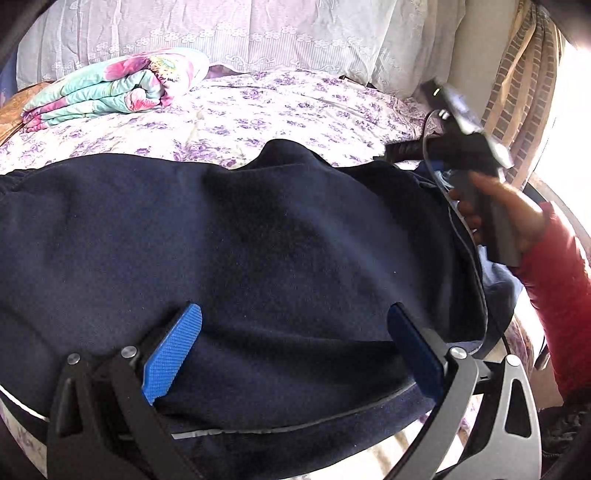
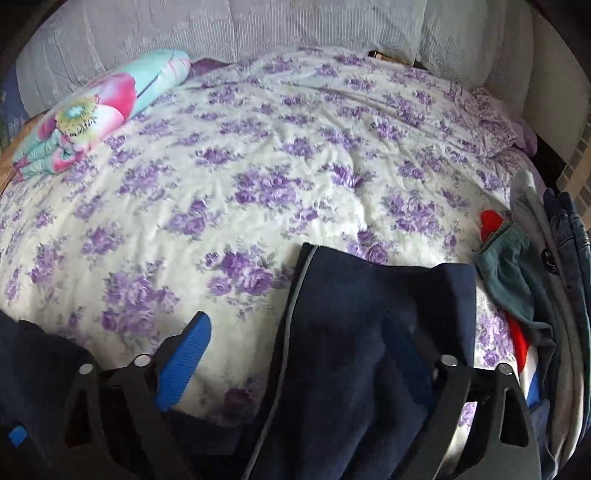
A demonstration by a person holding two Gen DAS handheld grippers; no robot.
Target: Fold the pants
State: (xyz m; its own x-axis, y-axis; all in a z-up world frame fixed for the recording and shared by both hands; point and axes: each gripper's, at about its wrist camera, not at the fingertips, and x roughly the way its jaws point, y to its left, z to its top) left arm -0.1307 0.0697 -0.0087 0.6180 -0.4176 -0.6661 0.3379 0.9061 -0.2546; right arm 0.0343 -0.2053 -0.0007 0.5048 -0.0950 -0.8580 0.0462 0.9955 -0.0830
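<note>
No brand, label or readable writing shows on anything here. The dark navy fleece pants (image 1: 258, 240) lie spread across the bed (image 1: 280, 110), whose white cotton sheet is printed with purple flower sprays and lightly creased; the cloth looks soft and matte, with a thin grey piping along its near edge. The left gripper (image 1: 293, 350) hangs over the pants with its black arms spread wide, the ribbed blue pads (image 1: 173, 354) apart and pressing on nothing. The right gripper (image 2: 295, 362) is also parted: one blue pad is over bare sheet, the other is in shadow against a narrow stretch of the navy cloth, which lies between the fingers unclamped. In the left view a hand (image 1: 509, 218) in a red sleeve holds that gripper's grey handle. A folded floral quilt (image 1: 110, 88) in pink and mint sits near the lacy white pillows (image 1: 258, 33). A heap of other clothes (image 2: 546, 280), denim, teal and red, lies at the bed's right edge.
</note>
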